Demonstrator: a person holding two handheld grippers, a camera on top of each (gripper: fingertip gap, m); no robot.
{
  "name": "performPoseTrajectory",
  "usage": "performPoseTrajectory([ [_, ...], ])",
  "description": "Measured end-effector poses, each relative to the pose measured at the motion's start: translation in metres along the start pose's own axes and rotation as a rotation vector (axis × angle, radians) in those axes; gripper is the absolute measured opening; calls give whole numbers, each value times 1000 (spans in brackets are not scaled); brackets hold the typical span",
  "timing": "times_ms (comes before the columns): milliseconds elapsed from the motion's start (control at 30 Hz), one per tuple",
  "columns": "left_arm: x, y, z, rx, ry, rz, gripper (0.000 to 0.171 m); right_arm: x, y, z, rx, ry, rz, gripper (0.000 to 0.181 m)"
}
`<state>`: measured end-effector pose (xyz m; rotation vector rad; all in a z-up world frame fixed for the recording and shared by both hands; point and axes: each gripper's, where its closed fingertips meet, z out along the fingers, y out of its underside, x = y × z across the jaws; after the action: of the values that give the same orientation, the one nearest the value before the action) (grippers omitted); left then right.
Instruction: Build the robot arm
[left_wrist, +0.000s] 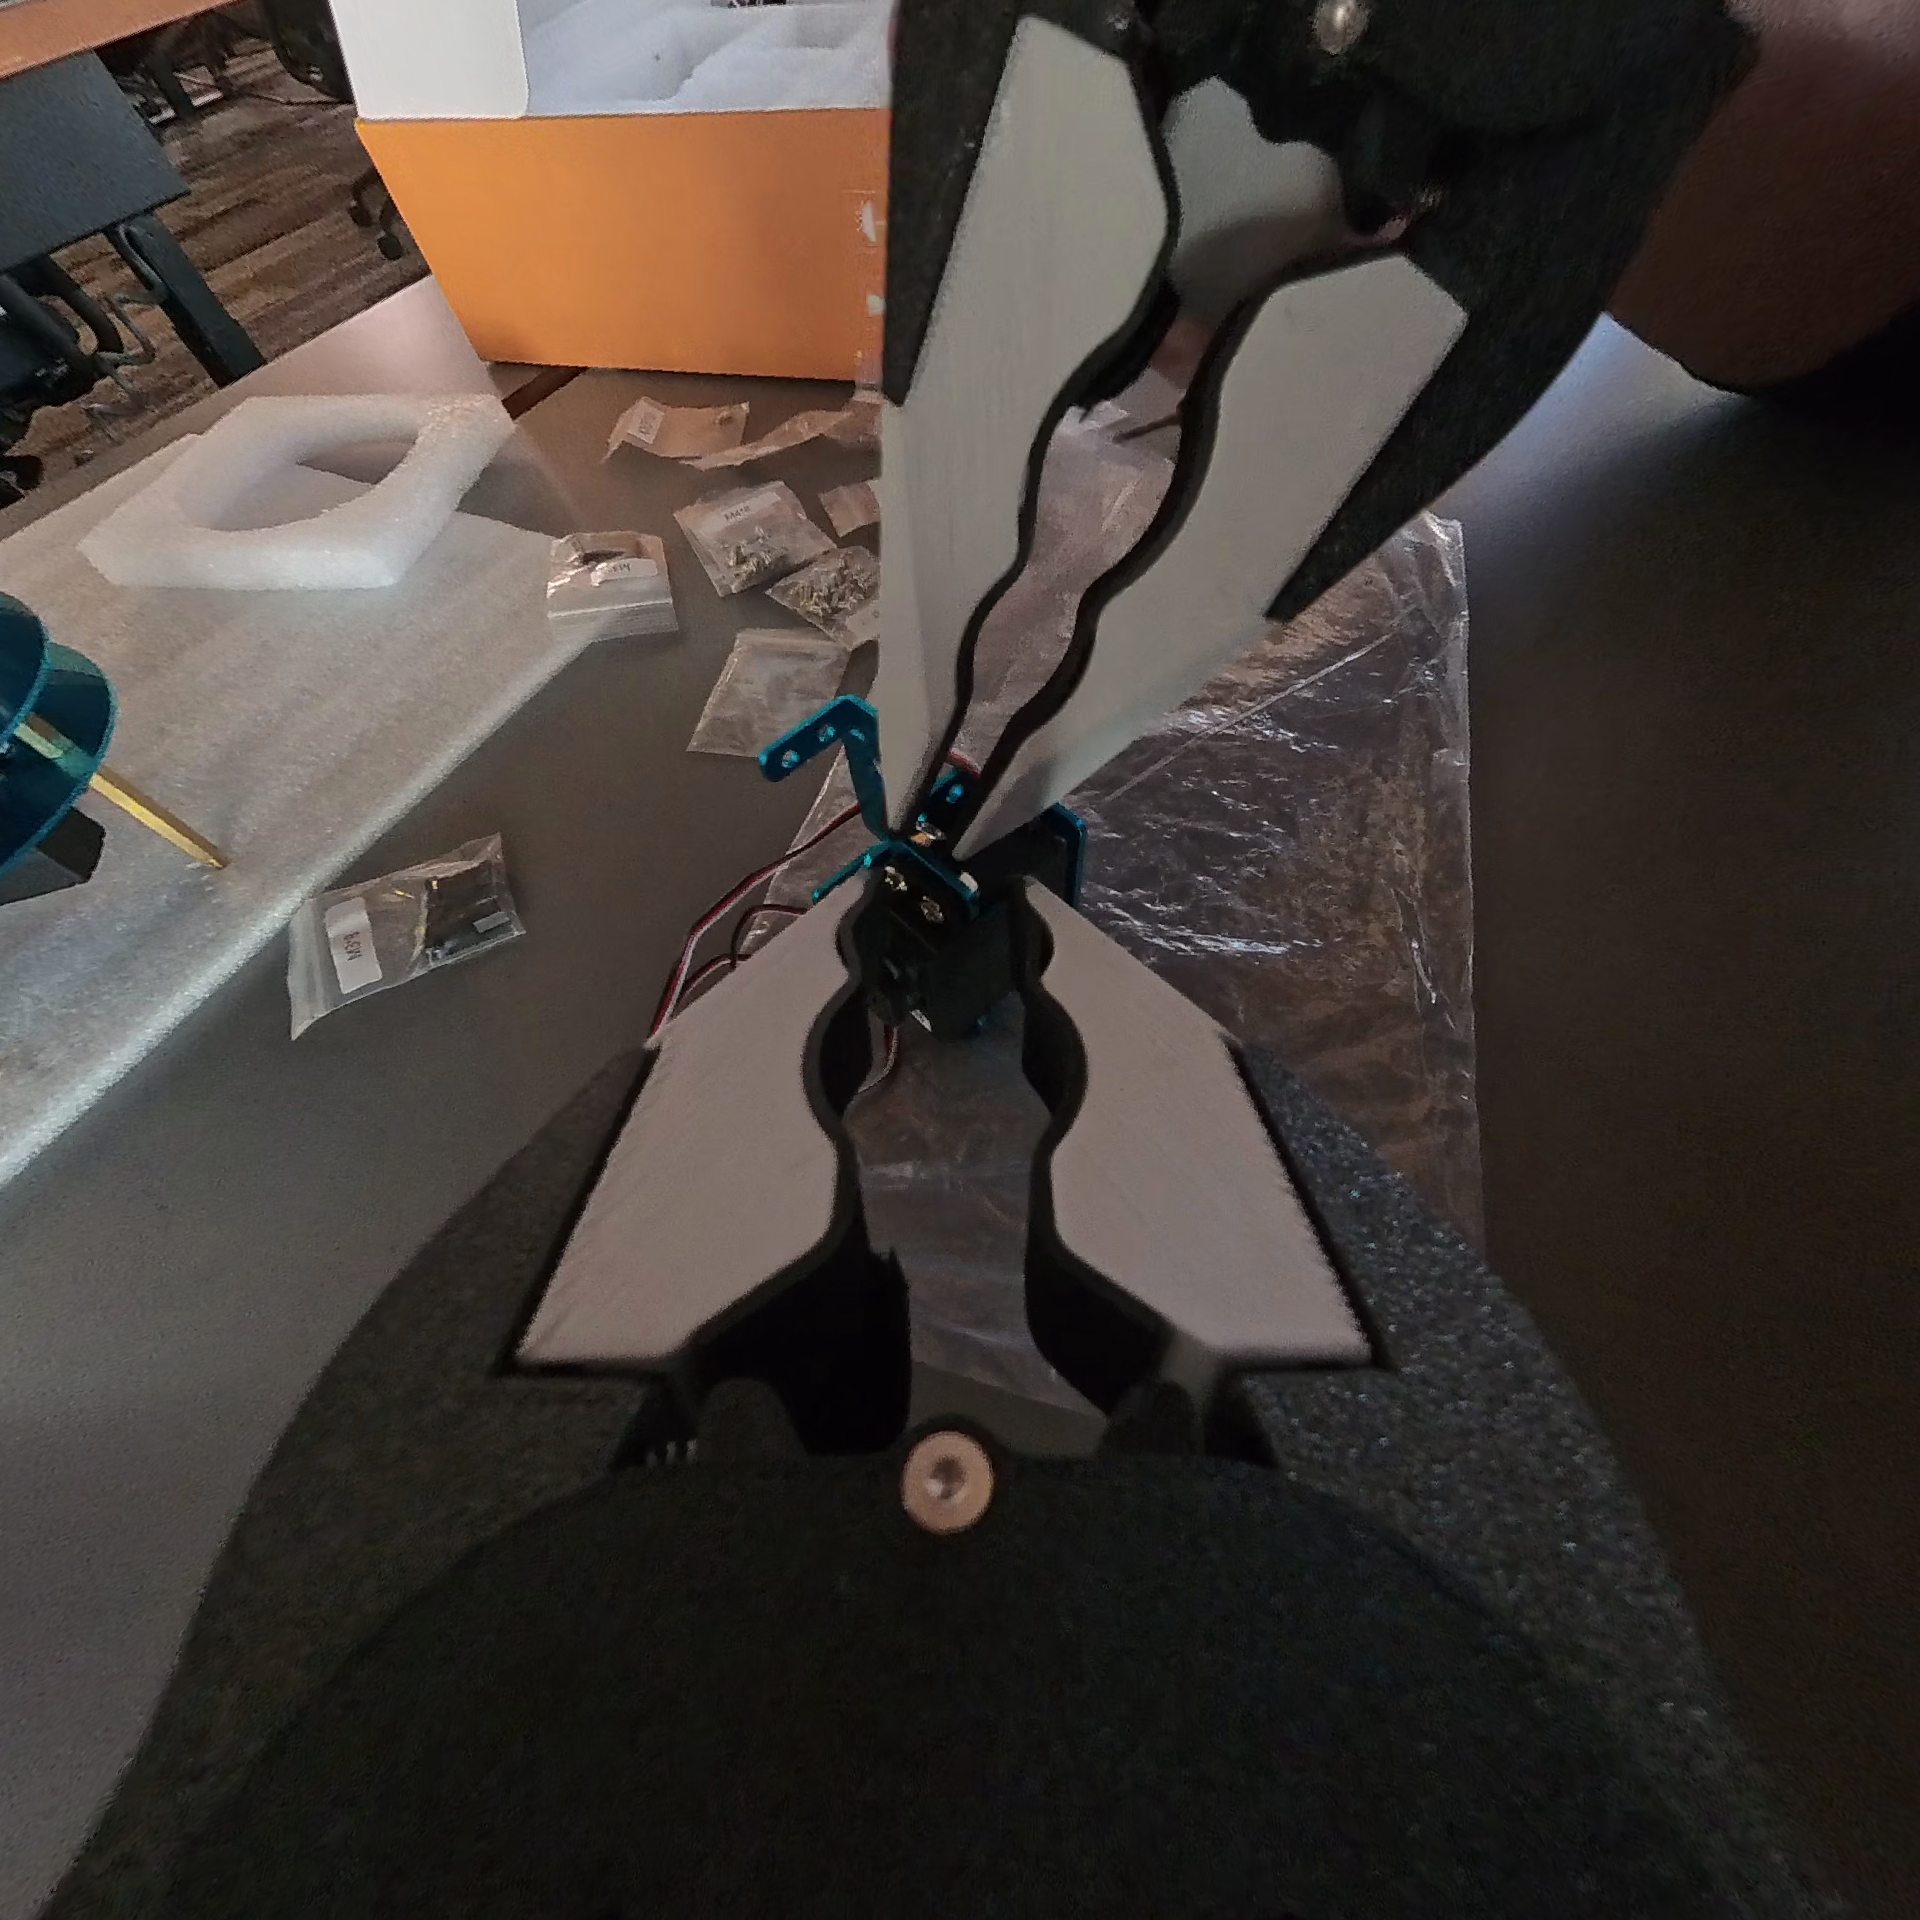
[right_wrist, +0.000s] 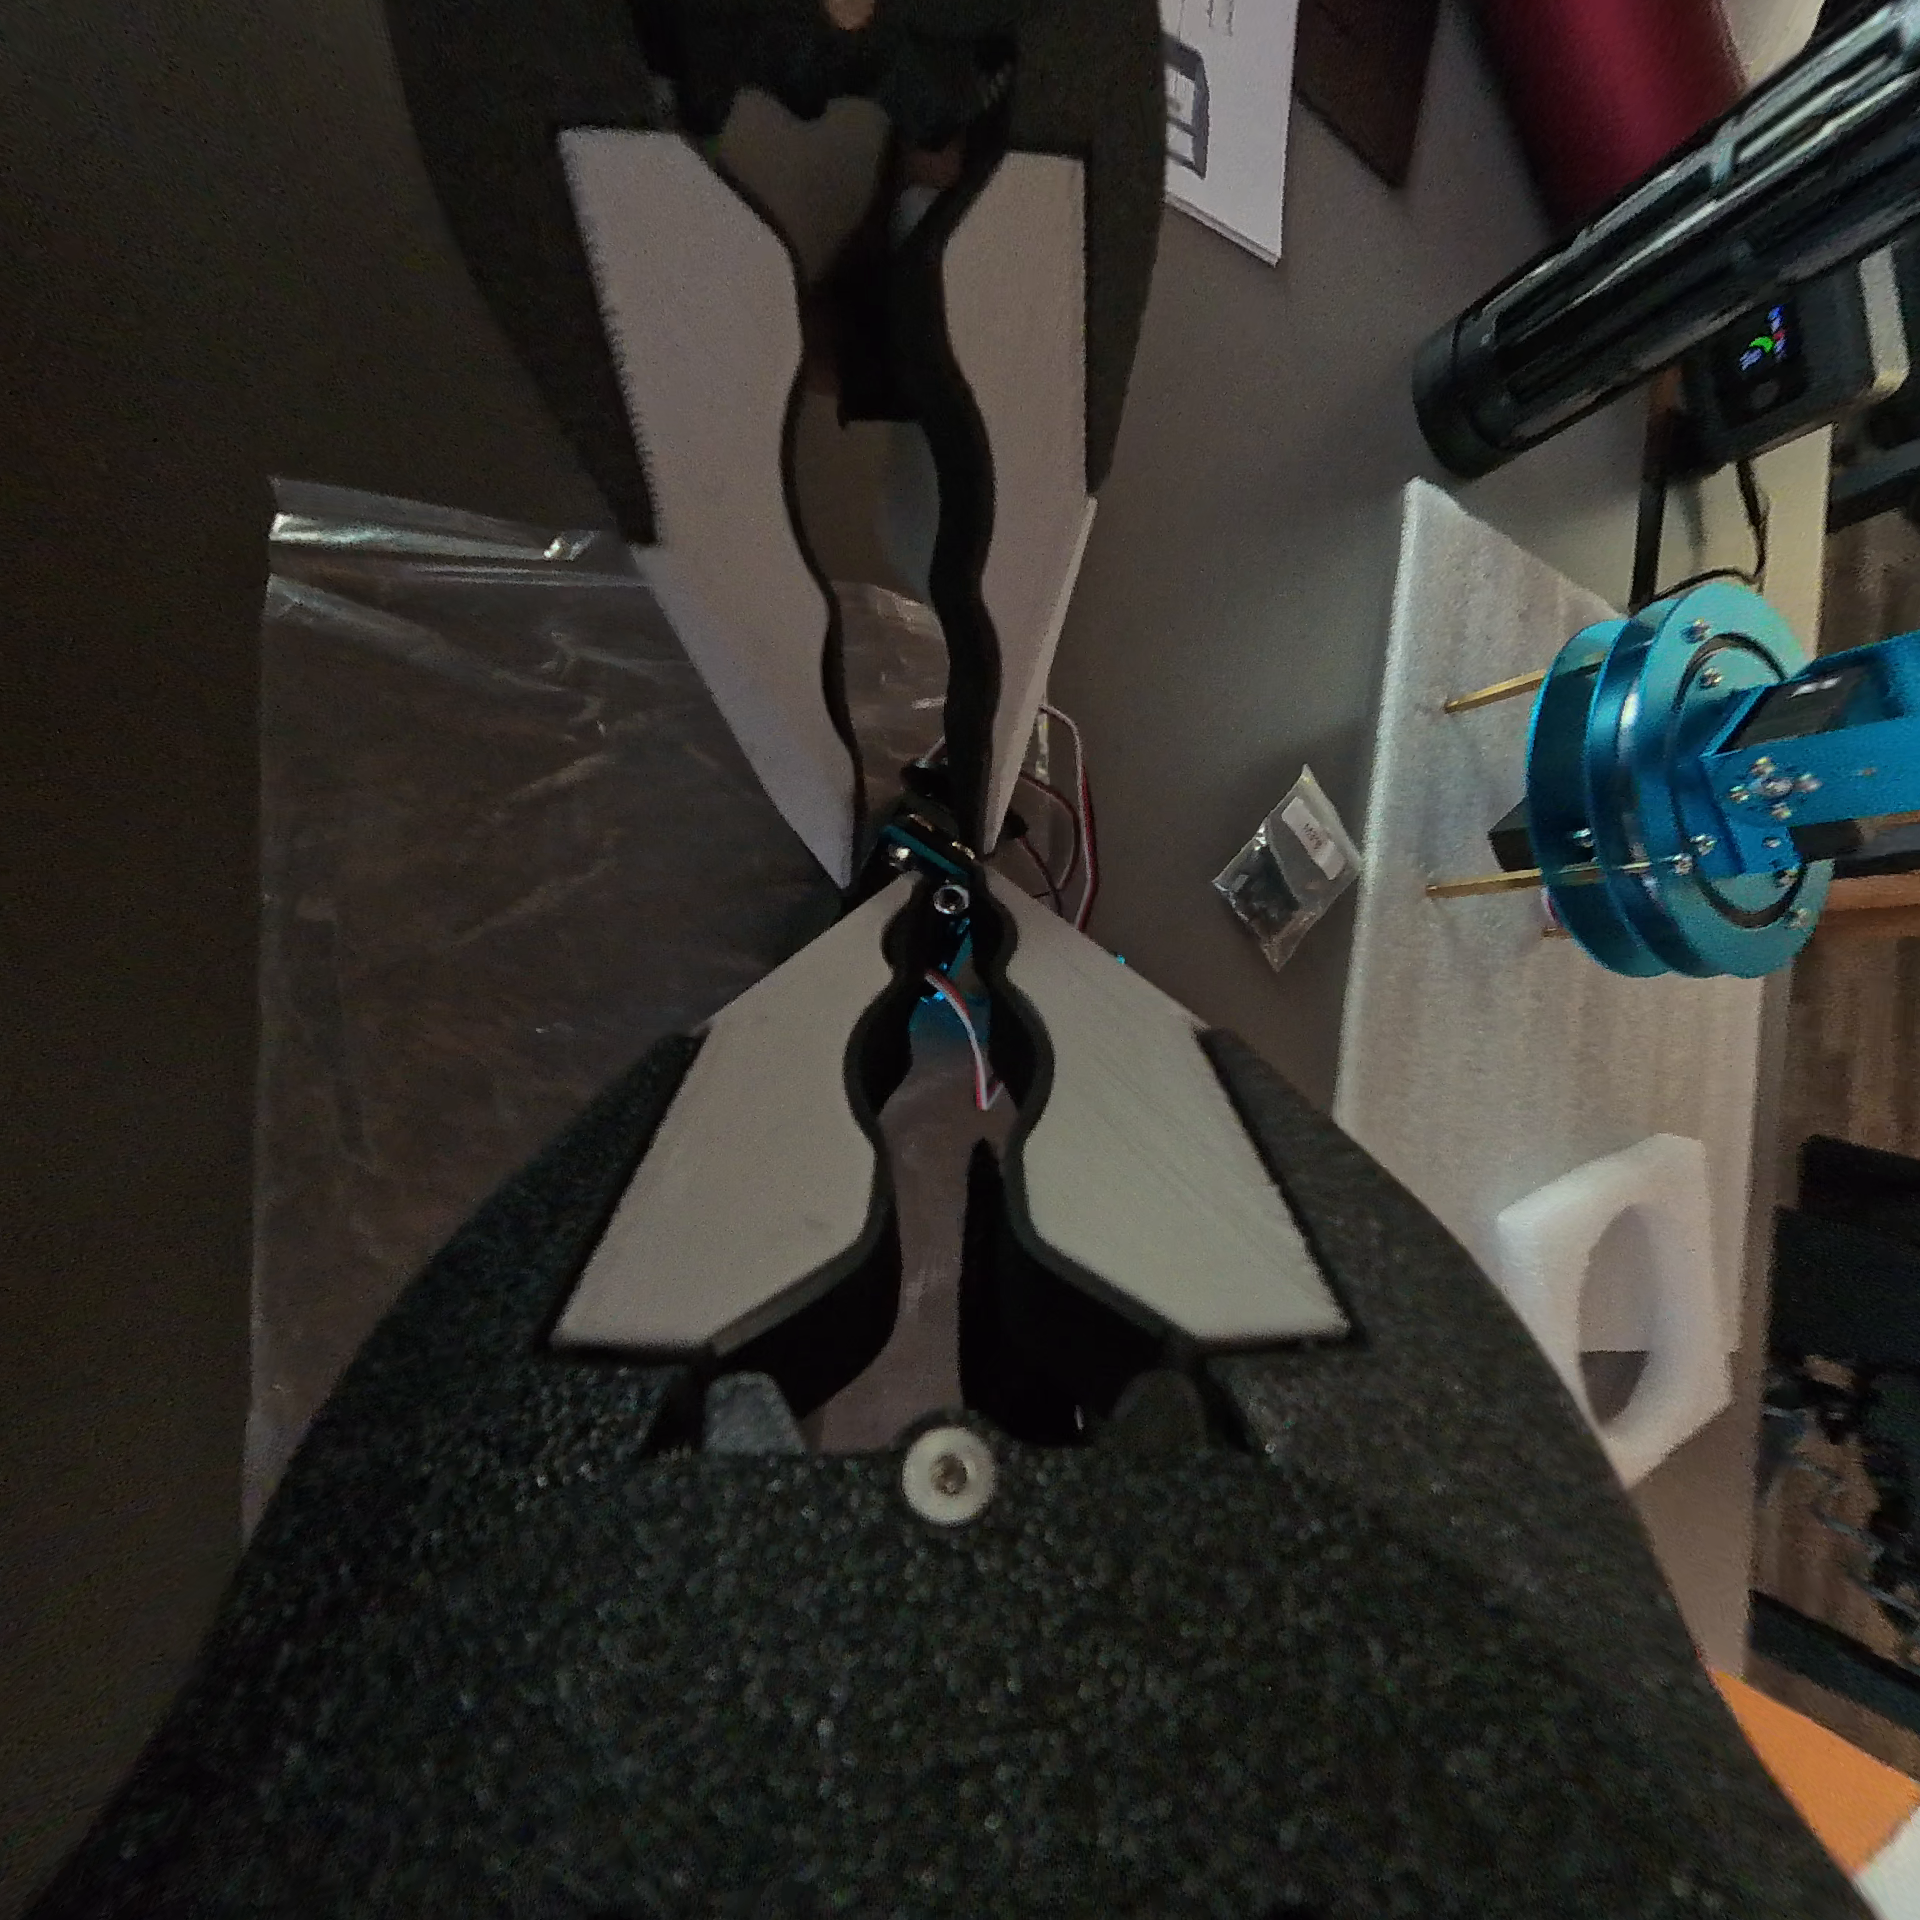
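Your left claw (left_wrist: 940, 914) is clamped on a small black servo (left_wrist: 935, 971) with teal metal brackets; its fingertips close around the servo body. Your right claw (left_wrist: 940, 821) comes in from the opposite side, fingers nearly together, pinching the teal bracket (left_wrist: 914, 862) at the top of the same assembly. The two claws meet tip to tip over a clear plastic bag (left_wrist: 1299, 831) spread on the dark surface (left_wrist: 1662, 1039).

In the right wrist view your right claw (right_wrist: 935, 894) faces the left claw (right_wrist: 914, 821) head-on, with the servo's red, white and black wires (right_wrist: 1070, 821) trailing off to one side. A thin bracket arm (left_wrist: 831, 727) sticks up and away from the servo, tilted; the assembly's long axis cannot be told.

Small zip bags of hardware (left_wrist: 405, 935) carry white labels, which I leave unread. Beyond lie a white foam frame (left_wrist: 291, 499), an orange box (left_wrist: 644, 229) and a teal round base (right_wrist: 1673, 800) with brass standoffs.
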<state>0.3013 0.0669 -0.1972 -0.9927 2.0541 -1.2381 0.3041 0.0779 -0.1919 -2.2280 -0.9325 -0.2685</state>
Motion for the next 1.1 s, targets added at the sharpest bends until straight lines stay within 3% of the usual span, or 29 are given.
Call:
performPoseTrajectory([
  [533, -9, 1, -5, 9, 144, -261, 17, 5, -3, 7, -13, 12, -192, 6],
  [1100, -9, 2, -5, 7, 139, -255, 17, 3, -4, 7, 8, -44, -137, 8],
])
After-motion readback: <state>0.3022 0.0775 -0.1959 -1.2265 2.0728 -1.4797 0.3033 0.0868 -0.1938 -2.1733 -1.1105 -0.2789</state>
